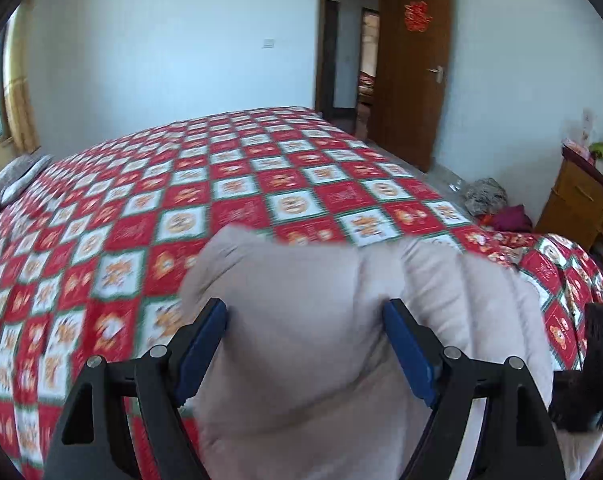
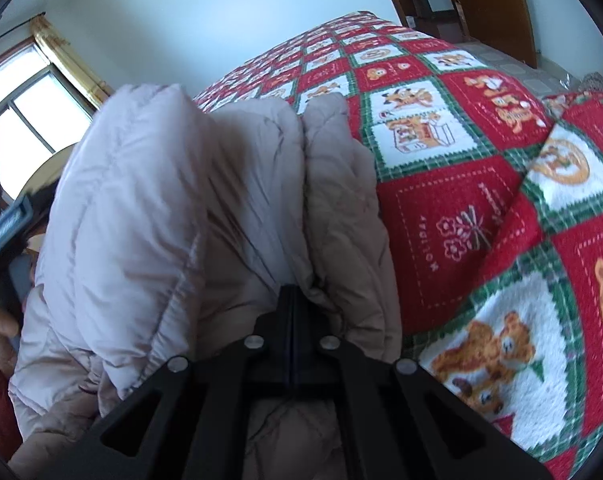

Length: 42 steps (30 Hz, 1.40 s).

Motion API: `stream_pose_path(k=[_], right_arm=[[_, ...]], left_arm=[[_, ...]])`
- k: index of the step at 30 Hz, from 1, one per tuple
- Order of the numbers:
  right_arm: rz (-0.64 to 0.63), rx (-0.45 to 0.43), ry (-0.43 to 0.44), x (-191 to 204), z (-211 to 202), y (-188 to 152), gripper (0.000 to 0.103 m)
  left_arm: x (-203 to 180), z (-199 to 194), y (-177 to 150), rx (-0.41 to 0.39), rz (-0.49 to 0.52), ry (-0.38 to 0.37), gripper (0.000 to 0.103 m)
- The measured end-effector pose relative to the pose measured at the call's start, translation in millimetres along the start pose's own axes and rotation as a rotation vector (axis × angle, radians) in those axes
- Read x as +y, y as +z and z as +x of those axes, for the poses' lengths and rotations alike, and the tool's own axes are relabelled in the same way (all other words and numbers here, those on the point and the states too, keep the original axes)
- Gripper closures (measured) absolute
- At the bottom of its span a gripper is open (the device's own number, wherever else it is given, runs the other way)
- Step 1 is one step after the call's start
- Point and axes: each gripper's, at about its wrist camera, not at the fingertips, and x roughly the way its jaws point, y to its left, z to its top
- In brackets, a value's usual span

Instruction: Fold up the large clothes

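A beige quilted coat (image 1: 321, 300) is bunched up over the near edge of a bed covered by a red, white and green patchwork quilt (image 1: 181, 184). My left gripper (image 1: 305, 320) stands open, its blue pads (image 1: 205, 344) wide apart, and the coat bulges between them without being pinched. In the right wrist view the coat (image 2: 141, 200) rises in thick folds. My right gripper (image 2: 291, 292) is shut, its black fingertips buried in a crease of the fabric. The quilt (image 2: 461, 160) spreads to the right of it.
An open brown door (image 1: 413, 72) is at the far right corner. A wooden cabinet (image 1: 581, 200) and a heap of cloth (image 1: 489, 200) on the floor lie right of the bed. Grey bedding (image 1: 9, 184) sits at the bed's left end. A window (image 2: 29, 104) is on the left.
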Motion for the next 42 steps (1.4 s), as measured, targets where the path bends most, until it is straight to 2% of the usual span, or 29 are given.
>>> stream_pose_path(k=[4,7,17,20,24,27,30,31,32,35,37,40,42], right_arm=[[0.024,-0.007,0.023,-6,1,-2,0.103],[0.059,-0.001,0.054,-12,1,-2,0.103],[0.115,0.009,0.068,-17,0,-1,0.103],[0.104,0.029,0.046,-18,0,8,0.103],[0.016,0.042,-0.036,-8,-13,21,0.103],[-0.013,-0.03,-0.079,-5,-41,44,0.096],[-0.064,-0.108,-0.113,8,-62,70,0.067],[-0.083,-0.117,-0.119,15,-63,78,0.05],[-0.1,-0.113,-0.13,22,-61,82,0.044],[-0.128,-0.013,-0.226,32,-23,101,0.045],[-0.11,0.03,-0.227,31,-3,106,0.046],[-0.103,0.077,-0.268,20,11,94,0.048],[-0.084,0.072,-0.279,16,12,84,0.048]], left_arm=[[-31,25,4,0.041,0.115,0.054,0.022],[-45,44,-3,0.058,0.163,0.117,0.021],[-59,77,-21,0.059,0.176,0.184,0.019],[-60,82,-24,0.069,0.183,0.184,0.019],[-63,83,-27,0.064,0.201,0.199,0.019],[-66,83,-28,0.065,0.213,0.21,0.019],[-68,83,-28,0.065,0.212,0.21,0.019],[-68,83,-28,0.066,0.213,0.211,0.019],[-68,83,-28,0.066,0.213,0.211,0.019],[-68,83,-28,0.065,0.214,0.211,0.019],[-67,83,-28,0.064,0.214,0.212,0.019],[-68,84,-29,0.064,0.216,0.216,0.019],[-68,85,-29,0.065,0.219,0.218,0.019]])
